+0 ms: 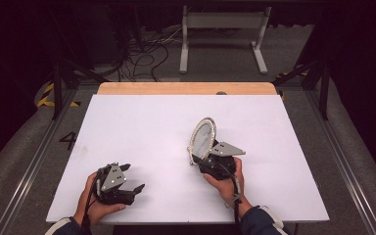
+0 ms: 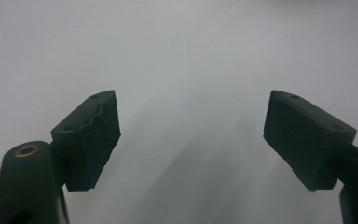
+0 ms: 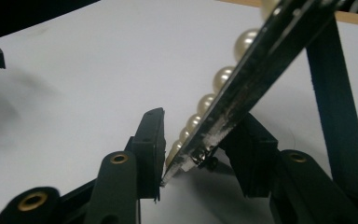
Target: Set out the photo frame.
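- The oval mirror [image 1: 203, 138], rimmed with pearl beads, stands tilted just right of the centre of the high view, its glass face turned toward the left of the frame.
- The right gripper [image 1: 201, 157] meets the mirror's lower edge, with the person's right hand [image 1: 226, 182] below it in the lower middle of the frame.
- In the right gripper view the mirror [image 3: 256, 65] runs edge-on from the upper right down to the bottom centre (pearls on its left side), and its lower rim sits pinched between the two black jaws.
- The left gripper [image 1: 133, 177] lies low in the lower left of the high view, held by the left hand [image 1: 95, 203], well apart from the mirror.
- Its jaws stand spread wide in the left gripper view, with bare white table [image 2: 186, 60] between them.
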Tool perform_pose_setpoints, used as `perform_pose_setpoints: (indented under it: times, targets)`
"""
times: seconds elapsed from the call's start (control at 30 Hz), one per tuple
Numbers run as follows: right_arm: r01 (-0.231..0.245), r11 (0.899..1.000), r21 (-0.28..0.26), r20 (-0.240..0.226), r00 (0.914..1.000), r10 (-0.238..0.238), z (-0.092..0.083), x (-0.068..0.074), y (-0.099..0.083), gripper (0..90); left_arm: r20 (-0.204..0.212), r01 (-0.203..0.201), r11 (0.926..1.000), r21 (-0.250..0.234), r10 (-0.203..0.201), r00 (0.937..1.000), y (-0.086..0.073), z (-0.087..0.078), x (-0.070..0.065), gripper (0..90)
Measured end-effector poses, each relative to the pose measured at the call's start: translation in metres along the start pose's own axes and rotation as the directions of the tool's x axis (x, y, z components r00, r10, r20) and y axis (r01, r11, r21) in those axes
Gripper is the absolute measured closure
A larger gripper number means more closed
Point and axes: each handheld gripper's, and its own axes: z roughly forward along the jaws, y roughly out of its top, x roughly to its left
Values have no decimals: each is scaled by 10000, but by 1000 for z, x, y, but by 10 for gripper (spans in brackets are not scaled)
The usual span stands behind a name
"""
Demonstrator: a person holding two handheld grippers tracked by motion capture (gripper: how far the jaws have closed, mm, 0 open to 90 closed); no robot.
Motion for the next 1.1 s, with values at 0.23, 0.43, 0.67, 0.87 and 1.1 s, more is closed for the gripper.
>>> perform_pose_setpoints:
  times: [0.23,0.43,0.67,0.87,1.1]
  targets:
    - [130,9998,125,-303,9995,-126,-9,-6,-3,637,83,-155,9999,13,155,9998,3,3,-1,185]
    - [245,9996,152,-449,9987,-238,-17,-11,-5,659,84,-217,9998,4,217,9997,4,4,0,185]
    - [215,9997,96,-397,9990,-211,-18,-11,-6,612,141,-179,9998,27,179,9997,4,5,0,184]
    - [-153,9996,-241,-320,9994,145,-10,-8,-10,564,229,-199,9997,122,197,9995,4,8,-1,184]
    - [-346,9983,-476,-18,9994,345,-1,-6,-14,631,305,-279,9994,210,273,9992,4,9,-1,194]
